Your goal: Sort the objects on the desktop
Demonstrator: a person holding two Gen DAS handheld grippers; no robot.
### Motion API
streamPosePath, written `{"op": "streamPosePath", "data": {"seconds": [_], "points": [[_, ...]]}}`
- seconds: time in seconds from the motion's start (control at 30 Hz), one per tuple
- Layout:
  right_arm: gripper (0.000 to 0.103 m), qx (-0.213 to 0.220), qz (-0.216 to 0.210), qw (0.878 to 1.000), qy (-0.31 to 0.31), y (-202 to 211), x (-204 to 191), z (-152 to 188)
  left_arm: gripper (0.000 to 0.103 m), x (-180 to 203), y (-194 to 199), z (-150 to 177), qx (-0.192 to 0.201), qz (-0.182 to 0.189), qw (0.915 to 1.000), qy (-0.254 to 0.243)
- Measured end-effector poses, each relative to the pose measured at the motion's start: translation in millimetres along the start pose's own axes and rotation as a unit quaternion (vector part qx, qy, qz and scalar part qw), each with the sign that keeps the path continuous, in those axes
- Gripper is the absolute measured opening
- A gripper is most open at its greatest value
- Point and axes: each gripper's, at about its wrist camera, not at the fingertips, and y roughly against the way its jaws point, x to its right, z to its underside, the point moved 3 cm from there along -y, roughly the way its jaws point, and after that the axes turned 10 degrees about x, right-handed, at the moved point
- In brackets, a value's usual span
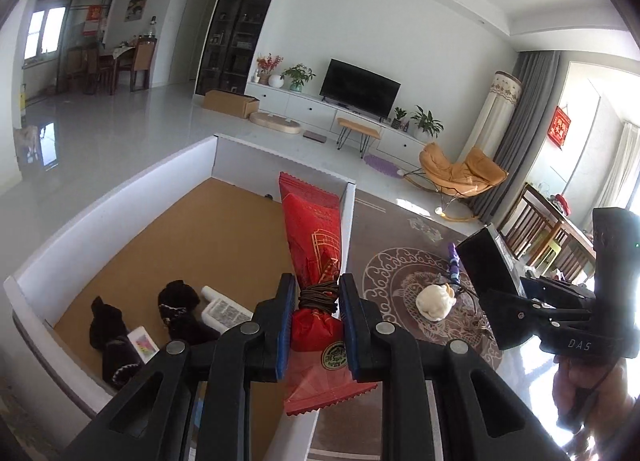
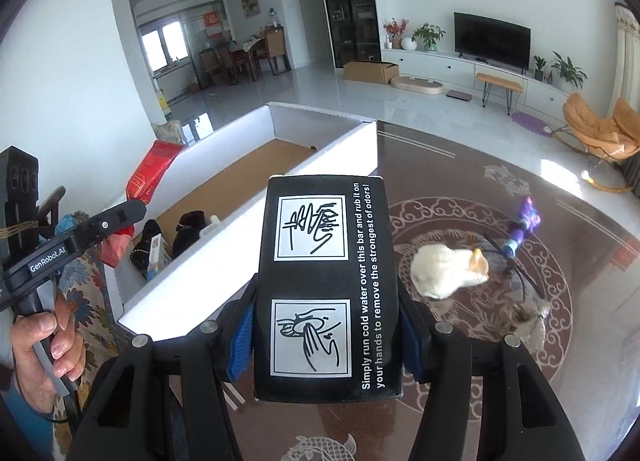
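Left gripper point(image 1: 316, 325) clamps a red packet point(image 1: 314, 237), right gripper point(image 2: 326, 345) a black box point(image 2: 326, 285) hiding its pads.

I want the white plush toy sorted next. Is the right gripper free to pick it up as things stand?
Probably not yet: the right gripper is shut on the black box. The toy itself lies uncovered on the table.

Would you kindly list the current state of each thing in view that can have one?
left gripper: shut on the red packet, lifted.
right gripper: shut on the black box, lifted.
white storage box: open-topped, partly filled.
white plush toy: lying on table.
purple toy: lying on table.
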Motion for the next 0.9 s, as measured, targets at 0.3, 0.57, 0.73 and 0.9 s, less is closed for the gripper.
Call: {"op": "streamPosePath", "data": {"seconds": [0.3,0.57,0.73,0.9], "points": [[0.059,-0.061,-0.098,0.992,0.049,-148.9,-146.8,-44.4,0.022,-111.1,-53.5,13.9,-0.107,-0.109,0.9875,0.040],[0.088,-0.075,-0.110,0.991,0.018,-178.3,-151.1,-10.9,0.074,-114.3,-52.1,38.8,-0.113,-0.133,0.9841,0.034],[0.094,-0.005,-0.090,0.996,0.014,-117.7,-105.6,-2.2,0.074,-65.6,-31.3,37.4,-0.076,-0.089,0.9931,0.002],[0.102,0.035,0.018,0.998,0.042,-42.8,-24.1,60.7,0.075,29.7,-20.2,46.3,-0.067,0.008,0.9962,-0.056]]}}
